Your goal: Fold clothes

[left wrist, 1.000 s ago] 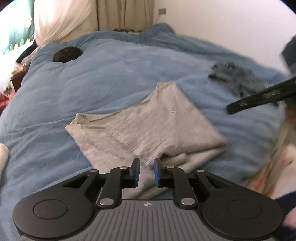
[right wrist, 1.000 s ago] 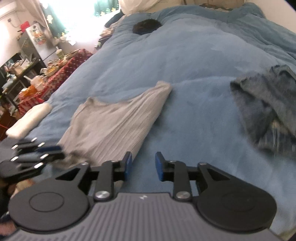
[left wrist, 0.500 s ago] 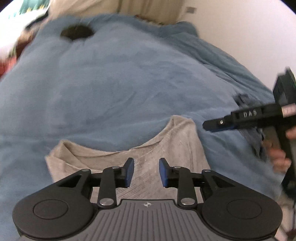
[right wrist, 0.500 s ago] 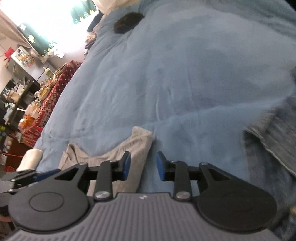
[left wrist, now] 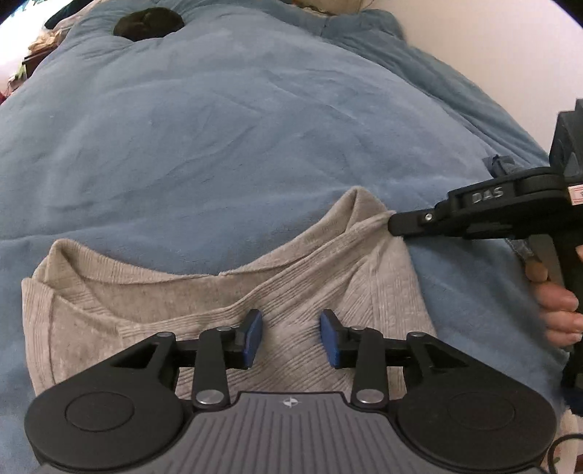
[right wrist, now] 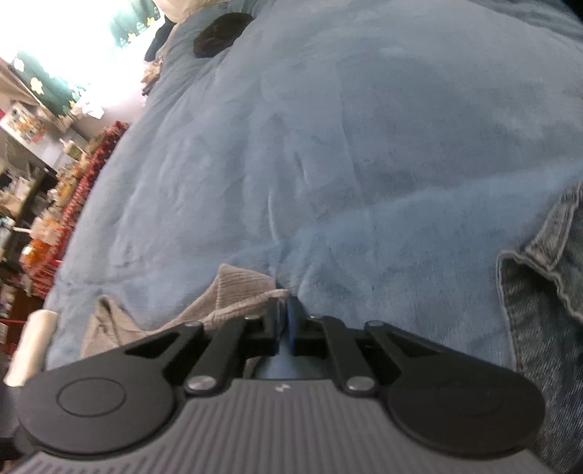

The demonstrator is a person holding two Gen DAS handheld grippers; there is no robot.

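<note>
Ahead of the left gripper (left wrist: 290,337) in the left wrist view, a grey ribbed top (left wrist: 226,302) lies partly folded on the blue blanket (left wrist: 233,138) that covers the bed. Its blue-padded fingers (left wrist: 252,337) stand spread apart with nothing between them, hovering over the middle of the garment. Off to the right of those fingers, the right gripper (left wrist: 395,224) comes in from the side, its tip pinching the far right corner of the top, and a hand (left wrist: 557,302) grips its handle. Far beyond the fingers, a dark object (left wrist: 147,23) rests on the blanket.

Seen from the right wrist, the right gripper (right wrist: 283,321) has its fingers clenched on the edge of the grey ribbed top (right wrist: 237,295), which bunches up just to the left of them. To the right of the fingers, blue denim clothing (right wrist: 539,302) lies on the blue blanket (right wrist: 364,146). Far left, cluttered shelves (right wrist: 32,204) stand beside the bed.
</note>
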